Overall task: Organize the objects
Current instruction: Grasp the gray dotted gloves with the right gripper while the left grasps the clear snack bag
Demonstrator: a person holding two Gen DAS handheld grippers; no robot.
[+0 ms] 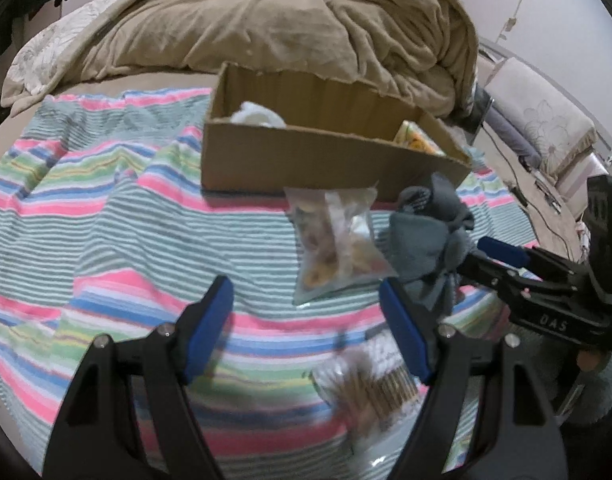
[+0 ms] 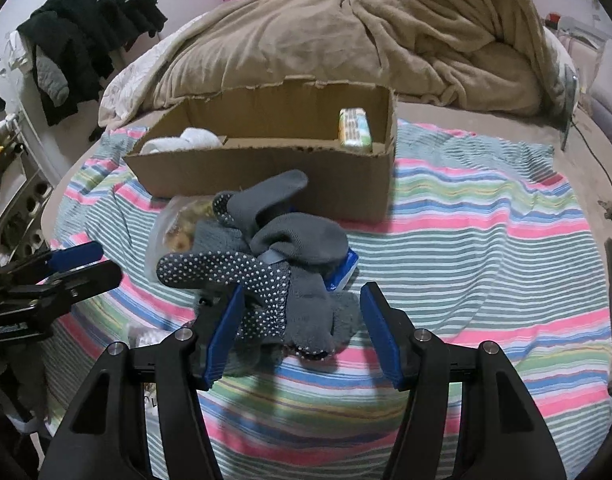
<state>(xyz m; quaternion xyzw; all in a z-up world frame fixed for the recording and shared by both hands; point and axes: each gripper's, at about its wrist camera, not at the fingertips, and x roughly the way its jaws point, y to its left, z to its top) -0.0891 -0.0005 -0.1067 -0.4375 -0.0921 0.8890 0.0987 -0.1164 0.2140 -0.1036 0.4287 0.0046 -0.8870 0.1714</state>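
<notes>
A cardboard box (image 1: 306,156) stands on a striped cloth; it also shows in the right wrist view (image 2: 266,176). It holds something white (image 2: 194,138) at its left and a green-yellow packet (image 2: 354,126) at its right. A pile of grey socks with white grip dots (image 2: 274,264) lies in front of the box, partly between the open jaws of my right gripper (image 2: 302,332). In the left wrist view the socks (image 1: 425,236) lie beside a clear snack bag (image 1: 337,240). My left gripper (image 1: 306,316) is open and empty above the cloth. A clear bag of brown sticks (image 1: 369,388) lies near its right finger.
The striped cloth (image 2: 485,248) covers a bed. A rumpled tan blanket (image 1: 306,28) is heaped behind the box. Dark clothes (image 2: 90,36) hang at the far left. A blue-white packet (image 2: 343,272) peeks from under the socks. Cables and cushions lie at the right (image 1: 545,136).
</notes>
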